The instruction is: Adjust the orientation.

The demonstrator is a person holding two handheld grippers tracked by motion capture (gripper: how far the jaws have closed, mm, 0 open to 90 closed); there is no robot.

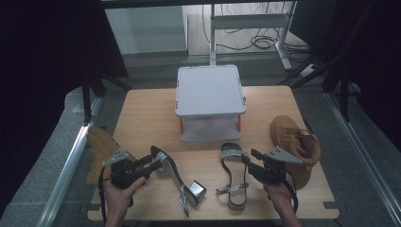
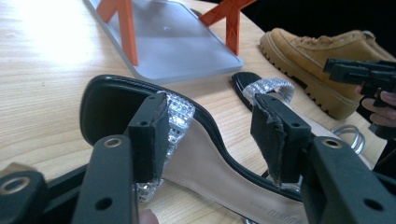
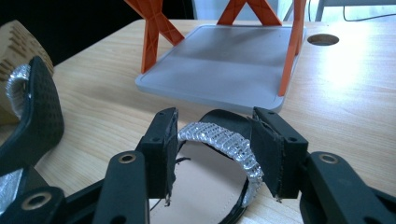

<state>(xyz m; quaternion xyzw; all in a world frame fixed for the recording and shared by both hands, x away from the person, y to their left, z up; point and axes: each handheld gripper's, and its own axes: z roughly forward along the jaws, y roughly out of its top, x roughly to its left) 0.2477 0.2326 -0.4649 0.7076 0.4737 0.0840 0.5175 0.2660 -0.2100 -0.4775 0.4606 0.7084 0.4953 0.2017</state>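
Observation:
Two black sandals with glittering silver toe straps lie on the wooden table [image 1: 142, 118]. The left sandal [image 1: 172, 176], a block-heeled one, is tipped on its side with its toe raised. My left gripper [image 1: 155, 164] is shut across that toe; in the left gripper view one pad presses the strap [image 2: 180, 114] and the other sits at the sole's edge. The right sandal [image 1: 233, 177] lies flat. My right gripper [image 1: 248, 157] is shut on its strap [image 3: 224, 137], which spans the gap between the pads.
A grey two-level rack [image 1: 210, 90] with orange legs stands mid-table behind the sandals. One tan boot [image 1: 295, 144] lies right of my right hand. Another tan boot [image 1: 97, 146] sits at the table's left edge. Dark curtains flank the table.

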